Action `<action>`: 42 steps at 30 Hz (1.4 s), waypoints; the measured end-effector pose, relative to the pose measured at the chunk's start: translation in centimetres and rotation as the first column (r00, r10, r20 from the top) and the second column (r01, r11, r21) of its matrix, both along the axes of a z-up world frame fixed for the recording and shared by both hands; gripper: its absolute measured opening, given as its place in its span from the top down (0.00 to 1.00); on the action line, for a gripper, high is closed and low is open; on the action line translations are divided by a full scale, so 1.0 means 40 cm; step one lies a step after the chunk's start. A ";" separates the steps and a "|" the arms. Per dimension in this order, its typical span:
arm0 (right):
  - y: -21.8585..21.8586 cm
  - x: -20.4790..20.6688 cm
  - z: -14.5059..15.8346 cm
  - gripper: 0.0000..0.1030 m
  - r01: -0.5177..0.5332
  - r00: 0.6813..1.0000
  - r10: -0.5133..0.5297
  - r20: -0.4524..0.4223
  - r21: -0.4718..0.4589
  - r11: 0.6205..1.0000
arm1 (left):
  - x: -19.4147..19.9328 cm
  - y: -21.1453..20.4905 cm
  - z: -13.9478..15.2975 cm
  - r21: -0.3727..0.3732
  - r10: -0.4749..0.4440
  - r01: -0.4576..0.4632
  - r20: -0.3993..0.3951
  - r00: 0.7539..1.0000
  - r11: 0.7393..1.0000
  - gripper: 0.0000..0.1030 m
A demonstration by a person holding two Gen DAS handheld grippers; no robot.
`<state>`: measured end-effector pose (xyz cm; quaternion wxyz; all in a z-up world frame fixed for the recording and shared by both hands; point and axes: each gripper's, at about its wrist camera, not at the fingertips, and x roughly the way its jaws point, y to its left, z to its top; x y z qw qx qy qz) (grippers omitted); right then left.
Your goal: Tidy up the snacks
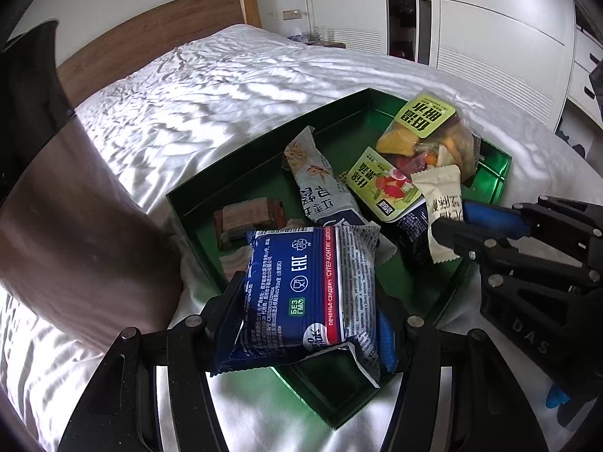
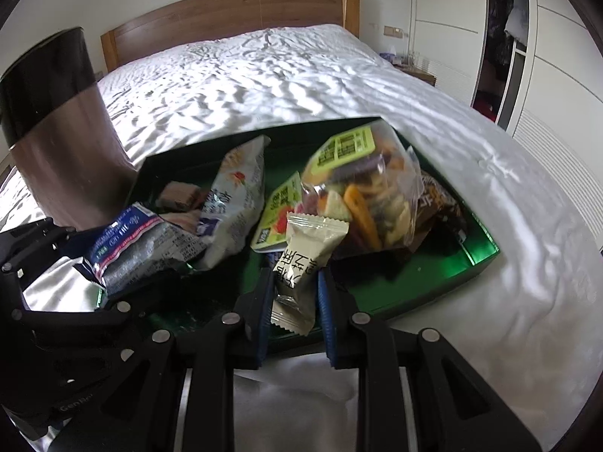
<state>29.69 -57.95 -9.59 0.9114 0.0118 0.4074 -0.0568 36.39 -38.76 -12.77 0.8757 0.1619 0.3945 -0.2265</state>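
**Two claws, two snack packets over the green tray**

Left claw [image 1: 309, 316] pinches a blue cookie-sandwich packet [image 1: 301, 293] between its two fingers, the pack standing on edge above the near corner of the green tray [image 1: 233, 158]. From the right wrist view the same packet [image 2: 143, 245] shows at the left, crumpled and silver-blue, with the left claw's black linkage beneath it.

The right claw [image 2: 294, 293] is pressed onto a small beige sachet [image 2: 305, 263] with dark Chinese characters; the blue pads [image 2: 324, 301] squeeze its lower half and the crimped top sticks up past the fingertips. In the left wrist view this sachet [image 1: 441, 203] hangs over the right part of the tray, gripped by the right claw [image 1: 448, 226] coming in from the right edge.

The tray sits on a bed covered by a wrinkled white sheet [image 2: 282, 83], with a wooden headboard [image 2: 233, 11] behind. Inside the tray lie a long white-and-grey bar packet [image 1: 324, 184], a clear bag of mixed dried fruit chips with a lime-green label [image 1: 433, 132], a flat lime-green fruit packet [image 1: 380, 188] partly under the bag, and a small brown wrapped block [image 1: 248, 218] near the left wall. A dark brown bag [image 2: 437, 203] shows behind the chip bag in the right wrist view. A tall brown cylinder with a black top [image 2: 68, 132] stands on the bed just beside the tray's left side.
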 end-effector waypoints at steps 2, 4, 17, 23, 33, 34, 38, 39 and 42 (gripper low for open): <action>-0.006 0.005 -0.007 1.00 0.006 1.000 -0.006 -0.003 0.007 1.000 | 0.003 -0.008 -0.004 0.012 -0.001 0.001 0.004 1.000 1.000 0.48; -0.007 0.008 -0.012 1.00 0.006 1.000 -0.006 -0.006 0.007 1.000 | 0.010 -0.018 -0.008 0.026 -0.002 0.002 0.009 1.000 1.000 0.48; -0.016 -0.006 0.003 0.91 0.018 1.000 -0.019 0.010 0.028 0.999 | 0.010 -0.018 -0.006 0.043 0.026 -0.027 0.023 0.999 0.999 0.42; -0.022 -0.028 0.028 0.66 0.034 0.999 -0.034 0.025 0.018 0.999 | -0.001 0.005 0.025 0.014 0.036 -0.037 0.029 0.999 0.999 0.32; 0.039 -0.121 0.132 0.55 0.023 0.995 -0.024 0.094 0.017 1.000 | -0.078 0.109 0.122 -0.054 0.068 -0.065 0.051 0.996 0.996 0.31; 0.046 -0.134 0.142 0.52 0.022 0.995 -0.024 0.098 0.015 1.000 | -0.091 0.130 0.133 -0.061 0.079 -0.076 0.050 0.996 0.995 0.31; 0.093 -0.203 0.186 0.51 0.003 0.993 -0.006 0.120 0.023 1.000 | -0.144 0.211 0.168 -0.085 0.116 -0.112 0.045 0.992 0.990 0.31; 0.108 -0.222 0.197 0.51 -0.005 0.992 0.002 0.125 0.024 1.000 | -0.161 0.234 0.176 -0.089 0.132 -0.127 0.045 0.990 0.988 0.31; 0.147 -0.276 0.226 0.51 -0.022 0.991 0.018 0.135 0.028 0.999 | -0.215 0.301 0.200 -0.095 0.169 -0.165 0.046 0.984 0.982 0.31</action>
